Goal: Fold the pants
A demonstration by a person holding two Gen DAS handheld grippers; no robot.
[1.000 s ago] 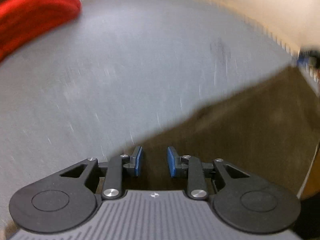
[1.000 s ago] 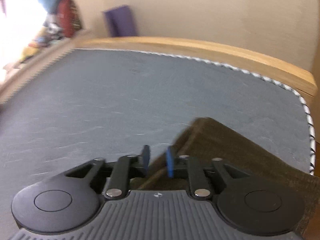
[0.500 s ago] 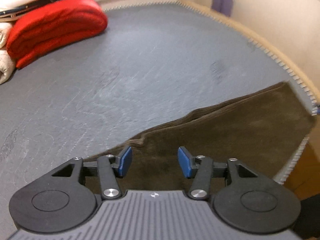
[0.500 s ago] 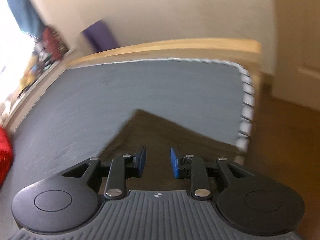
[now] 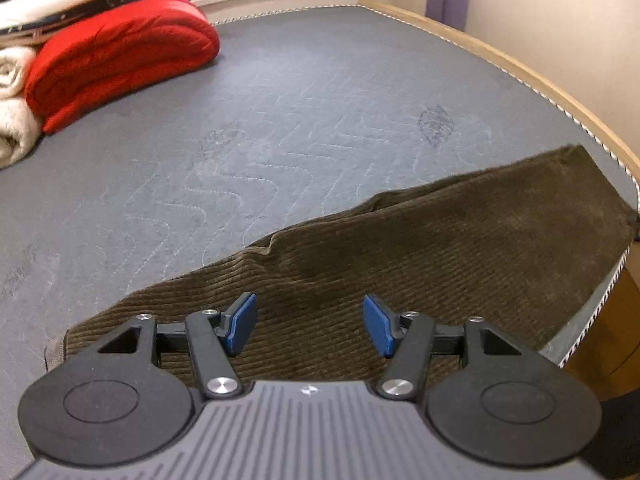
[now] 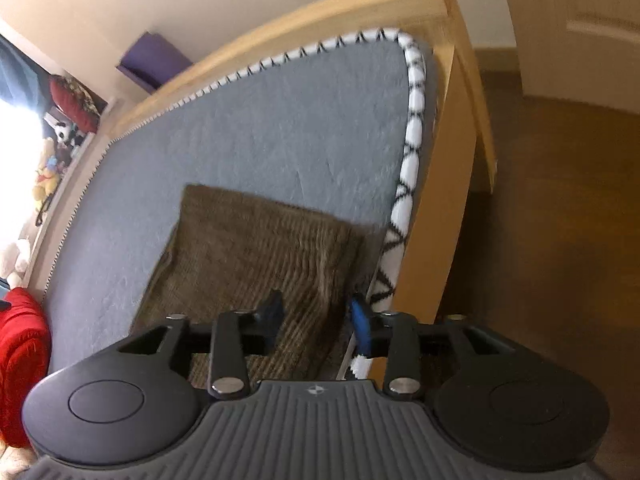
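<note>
Dark brown corduroy pants lie flat on a grey mattress, folded lengthwise, stretching from the near left to the right edge. My left gripper is open and empty, hovering just above the pants. In the right wrist view the pants lie by the mattress corner, one end near the edge. My right gripper is open and empty above the pants' edge beside the piped mattress border.
A folded red blanket and white bedding sit at the far left of the mattress. A wooden bed frame runs along the edge, with floor beyond. Soft toys line a sill.
Both grippers have opened wider and pulled back from the pants. The left view has lifted to show more of the pants laid flat. The right gripper has swung toward the mattress corner.
</note>
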